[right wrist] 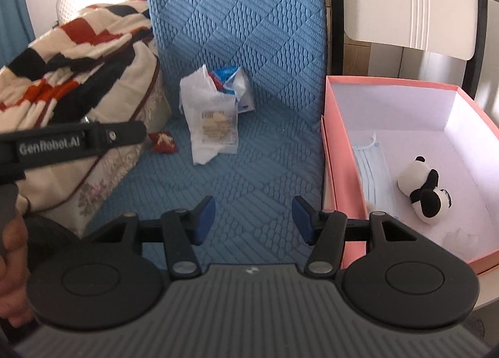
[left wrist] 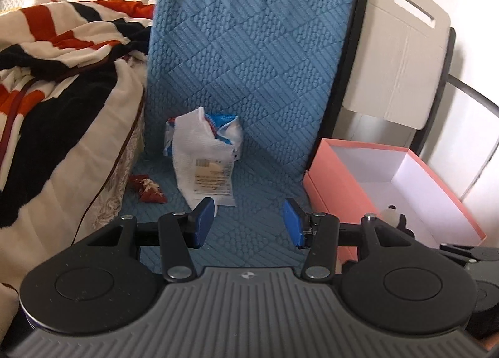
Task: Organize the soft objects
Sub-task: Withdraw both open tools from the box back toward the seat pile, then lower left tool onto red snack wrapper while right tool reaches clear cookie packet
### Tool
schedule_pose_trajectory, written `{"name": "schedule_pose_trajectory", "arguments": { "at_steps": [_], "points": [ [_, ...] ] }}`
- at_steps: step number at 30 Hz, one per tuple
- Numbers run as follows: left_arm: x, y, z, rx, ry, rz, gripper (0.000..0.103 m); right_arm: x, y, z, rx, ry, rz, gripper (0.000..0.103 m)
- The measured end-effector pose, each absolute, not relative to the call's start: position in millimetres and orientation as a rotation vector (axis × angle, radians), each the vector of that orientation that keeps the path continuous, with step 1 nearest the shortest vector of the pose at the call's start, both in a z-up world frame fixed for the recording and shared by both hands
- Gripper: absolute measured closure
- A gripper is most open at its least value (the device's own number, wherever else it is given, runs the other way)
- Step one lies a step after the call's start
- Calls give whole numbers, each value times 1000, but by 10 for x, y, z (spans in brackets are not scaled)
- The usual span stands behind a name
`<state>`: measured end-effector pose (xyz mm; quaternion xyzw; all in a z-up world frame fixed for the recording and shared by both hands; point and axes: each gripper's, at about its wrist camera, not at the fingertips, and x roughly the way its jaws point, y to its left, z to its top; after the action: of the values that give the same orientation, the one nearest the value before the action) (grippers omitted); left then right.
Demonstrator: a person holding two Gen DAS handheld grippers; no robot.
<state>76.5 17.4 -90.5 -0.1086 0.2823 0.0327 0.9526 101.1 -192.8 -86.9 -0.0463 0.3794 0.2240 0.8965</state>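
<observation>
both grippers, left (left wrist: 248, 222) and right (right wrist: 254, 219), hover with fingers apart and empty over the blue cover (right wrist: 243, 189). farther off lies a crumpled white wrapper (right wrist: 212, 121); a panda toy (right wrist: 425, 191) sits in the pink box (right wrist: 336, 140), right.

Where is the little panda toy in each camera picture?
Left wrist view: the panda toy peeks out low right, mostly hidden behind the gripper.
Right wrist view: the panda toy lies far right, beside a face mask.
Shared landmark: the pink box holding it.
</observation>
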Motion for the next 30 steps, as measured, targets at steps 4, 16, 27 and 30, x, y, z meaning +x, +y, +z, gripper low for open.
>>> {"name": "schedule_pose_trajectory", "arguments": {
  "at_steps": [4, 16, 27, 30],
  "points": [
    [864, 224, -1028, -200, 554, 92, 48, 1019, -1942, -934, -103, 779, 455, 46],
    [1239, 492, -1501, -201, 547, 125, 48, 1298, -1795, -1065, -71, 719, 449, 46],
    [1568, 673, -1736, -226, 627, 129, 45, 1615, -1619, -1183, -89, 659, 470, 46],
    [1639, 708, -1755, -243, 637, 129, 45, 1704, -1529, -1221, -138, 647, 468, 46]
  ]
}}
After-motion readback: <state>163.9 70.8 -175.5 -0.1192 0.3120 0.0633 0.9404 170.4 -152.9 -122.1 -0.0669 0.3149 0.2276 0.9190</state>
